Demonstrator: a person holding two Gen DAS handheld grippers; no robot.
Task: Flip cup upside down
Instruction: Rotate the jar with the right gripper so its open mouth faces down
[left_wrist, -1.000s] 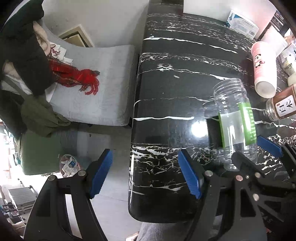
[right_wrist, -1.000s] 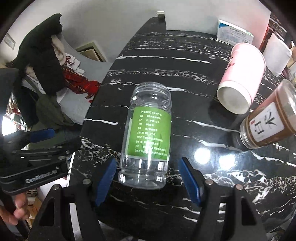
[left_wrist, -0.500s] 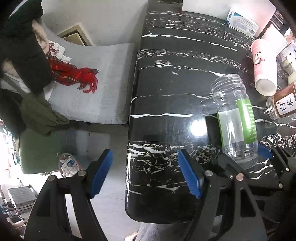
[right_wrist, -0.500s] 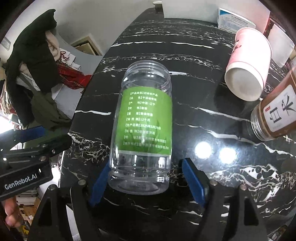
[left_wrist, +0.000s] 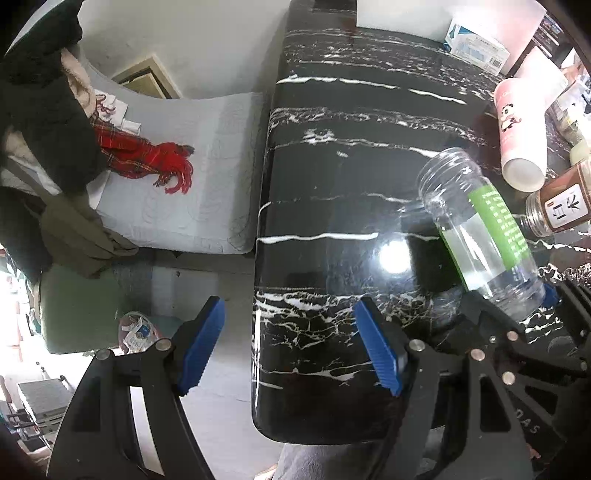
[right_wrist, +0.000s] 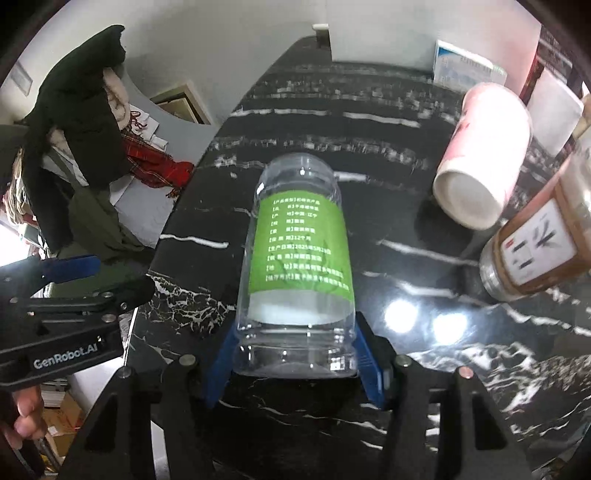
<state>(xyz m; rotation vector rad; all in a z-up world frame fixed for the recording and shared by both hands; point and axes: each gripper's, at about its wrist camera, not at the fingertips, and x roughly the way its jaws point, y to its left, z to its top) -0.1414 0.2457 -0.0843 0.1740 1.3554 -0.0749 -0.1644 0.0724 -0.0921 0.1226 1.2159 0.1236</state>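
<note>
The cup is a clear plastic jar (right_wrist: 299, 258) with a green label and no lid. My right gripper (right_wrist: 295, 360) is shut on the jar's base, its blue pads pressed on both sides. The jar tilts, its open mouth pointing away and to the left, lifted off the black marble table (right_wrist: 369, 147). In the left wrist view the jar (left_wrist: 480, 229) leans above the table at the right, held by the right gripper (left_wrist: 546, 295). My left gripper (left_wrist: 291, 343) is open and empty at the table's near left edge.
A pink paper cup (right_wrist: 484, 166) and a brown spice jar (right_wrist: 535, 243) stand to the right of the clear jar. A blue-white box (right_wrist: 465, 70) lies at the far edge. A grey bench with a red scarf (left_wrist: 147, 158) is left of the table.
My right gripper closed on the jar's base and lifted it, tipping its mouth away. The left gripper stayed open and nearly still.
</note>
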